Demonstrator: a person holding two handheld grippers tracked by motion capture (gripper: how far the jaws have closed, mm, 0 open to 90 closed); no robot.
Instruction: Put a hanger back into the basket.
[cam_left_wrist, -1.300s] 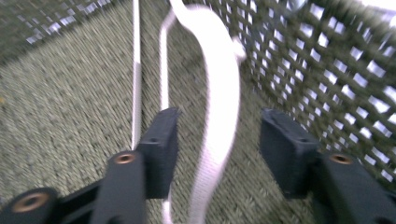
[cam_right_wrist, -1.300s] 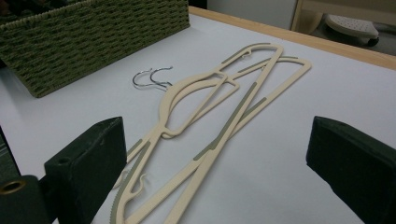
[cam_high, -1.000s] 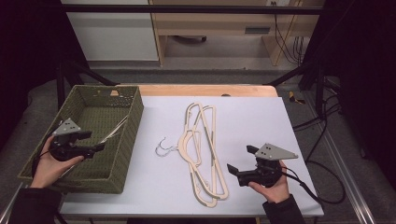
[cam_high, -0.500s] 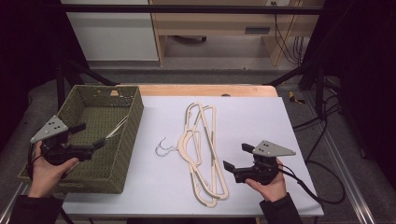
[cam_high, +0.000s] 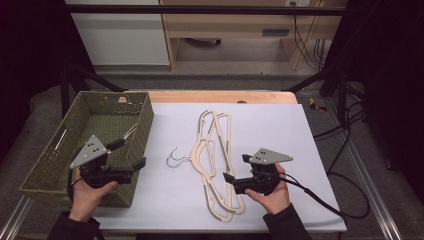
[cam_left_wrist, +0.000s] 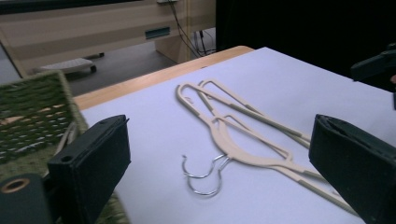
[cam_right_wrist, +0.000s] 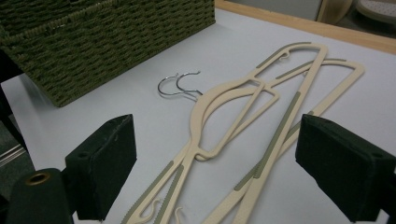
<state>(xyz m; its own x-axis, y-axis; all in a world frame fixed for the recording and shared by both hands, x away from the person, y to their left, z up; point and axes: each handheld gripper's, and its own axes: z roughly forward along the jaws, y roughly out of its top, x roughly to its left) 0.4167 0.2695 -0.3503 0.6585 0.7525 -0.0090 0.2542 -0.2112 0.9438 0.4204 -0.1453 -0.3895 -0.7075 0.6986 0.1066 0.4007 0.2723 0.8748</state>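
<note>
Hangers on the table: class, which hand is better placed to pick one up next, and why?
Right, probably. The right gripper hovers open right beside the cream hangers, while the left gripper sits open over the basket rim, farther away.

Your table (cam_high: 320, 150) is the thing to steer by: a white top with a strip of bare wood (cam_high: 220, 96) along its far edge. Past that edge you see grey floor (cam_high: 225, 80), then a white cabinet (cam_high: 120, 35) to the left and a pale wooden desk (cam_high: 235, 25) to the right of it. A black crossbar (cam_high: 200, 9) runs high above the table's far side. Off the table's right edge, black cables (cam_high: 345, 125) trail over the floor, and a small yellow-and-black object (cam_high: 314, 104) lies near the far right corner — too small for you to make out. A metal rail (cam_high: 370, 210) runs along the right edge.
</note>
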